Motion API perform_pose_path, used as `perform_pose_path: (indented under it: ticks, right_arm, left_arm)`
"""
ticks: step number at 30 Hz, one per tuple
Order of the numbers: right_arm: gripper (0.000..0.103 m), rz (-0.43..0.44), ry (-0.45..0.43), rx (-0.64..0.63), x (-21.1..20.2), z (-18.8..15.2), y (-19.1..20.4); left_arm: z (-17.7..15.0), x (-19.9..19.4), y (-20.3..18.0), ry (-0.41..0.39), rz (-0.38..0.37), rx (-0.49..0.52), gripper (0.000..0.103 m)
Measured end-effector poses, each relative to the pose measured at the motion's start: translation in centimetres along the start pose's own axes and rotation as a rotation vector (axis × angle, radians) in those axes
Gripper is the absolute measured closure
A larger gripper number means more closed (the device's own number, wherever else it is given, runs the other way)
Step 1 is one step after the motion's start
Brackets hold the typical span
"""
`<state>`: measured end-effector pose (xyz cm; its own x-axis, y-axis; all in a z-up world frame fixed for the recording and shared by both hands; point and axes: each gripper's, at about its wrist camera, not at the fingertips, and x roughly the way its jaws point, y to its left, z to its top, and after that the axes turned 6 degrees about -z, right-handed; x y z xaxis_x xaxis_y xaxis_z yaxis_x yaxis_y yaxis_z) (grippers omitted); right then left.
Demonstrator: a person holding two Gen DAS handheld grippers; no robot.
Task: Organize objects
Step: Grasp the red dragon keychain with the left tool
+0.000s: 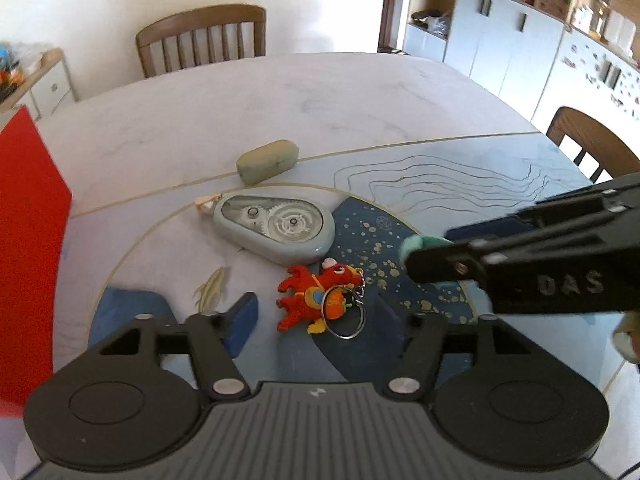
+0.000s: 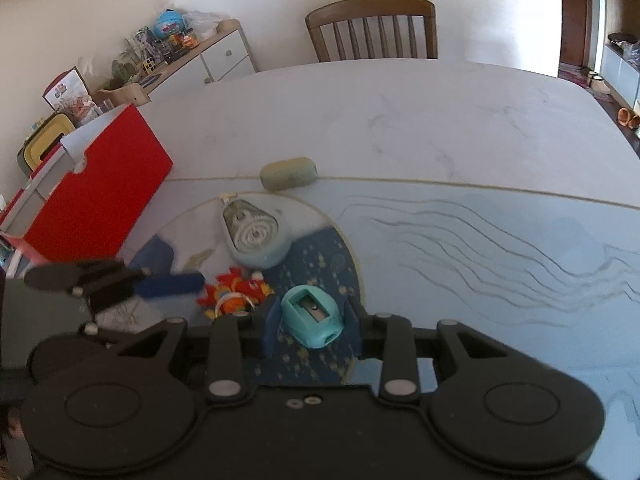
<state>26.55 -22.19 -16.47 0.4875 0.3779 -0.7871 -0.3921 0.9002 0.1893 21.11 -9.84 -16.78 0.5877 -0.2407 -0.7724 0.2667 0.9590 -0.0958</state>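
On the pale table (image 2: 420, 120), with its blue patterned mat (image 2: 480, 240), most of the sorting looks still to be done. Biggest of the things is the red box (image 2: 100, 196) at the left edge, which I take to be where the small items belong; how much it already holds cannot be told from here. Next comes the grey correction-tape dispenser (image 1: 276, 226) lying flat on the mat, and beyond it the grey-green oblong case (image 1: 267, 161) on the mat's border, both untouched. Nearer lies the red plush keychain (image 1: 318, 300), directly ahead of the left gripper (image 1: 320, 318), whose blue fingers stand apart with nothing clamped between them. Smallest is the teal pencil sharpener (image 2: 313, 316), clamped between the fingers of the right gripper (image 2: 312, 320) and lifted clear of the mat. Judging by this, one item is in transit and three wait on the table.
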Motion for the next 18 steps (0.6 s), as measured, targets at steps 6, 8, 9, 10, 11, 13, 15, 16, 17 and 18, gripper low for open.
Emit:
perform_pose_path:
  ticks: [6, 8, 9, 10, 11, 13, 15, 16, 17, 18]
  right_arm:
    - [0.070, -0.023, 0.002, 0.036, -0.4, -1.1, -0.8]
    - [0.070, -0.027, 0.000, 0.039, -0.5, -1.3, -1.0]
    - [0.070, -0.028, 0.000, 0.040, -0.5, -1.4, -1.0]
    - [0.070, -0.030, -0.001, 0.039, -0.6, -1.5, -1.0]
    - [0.070, -0.032, -0.003, 0.038, -0.6, -1.6, -1.0]
    - [0.070, -0.033, -0.004, 0.041, -0.7, -1.7, -1.0]
    - [0.070, -0.037, -0.007, 0.042, -0.8, -1.7, -0.9]
    - [0.070, -0.037, -0.009, 0.043, -0.9, -1.7, -0.8]
    - [0.070, -0.038, -0.012, 0.042, -1.0, -1.7, -0.7]
    - [0.070, -0.038, -0.017, 0.040, -1.2, -1.7, -0.6]
  left_arm:
    - [0.3, 0.7, -0.4, -0.012, 0.001, 0.048, 0.037]
    - [0.4, 0.9, -0.6, -0.014, -0.002, 0.050, 0.037]
    - [0.3, 0.9, -0.7, -0.017, -0.003, 0.050, 0.041]
    - [0.3, 0.8, -0.7, -0.022, -0.002, 0.051, 0.046]
    - [0.2, 0.7, -0.7, -0.025, 0.002, 0.053, 0.049]
    - [0.3, 0.6, -0.5, -0.025, 0.002, 0.048, 0.059]
    - [0.3, 0.4, -0.4, -0.026, 0.003, 0.040, 0.063]
    - [0.3, 0.3, -0.4, -0.026, 0.004, 0.036, 0.063]
    - [0.2, 0.2, -0.3, -0.027, 0.010, 0.027, 0.064]
    - [0.1, 0.1, -0.2, -0.028, 0.013, 0.020, 0.064]
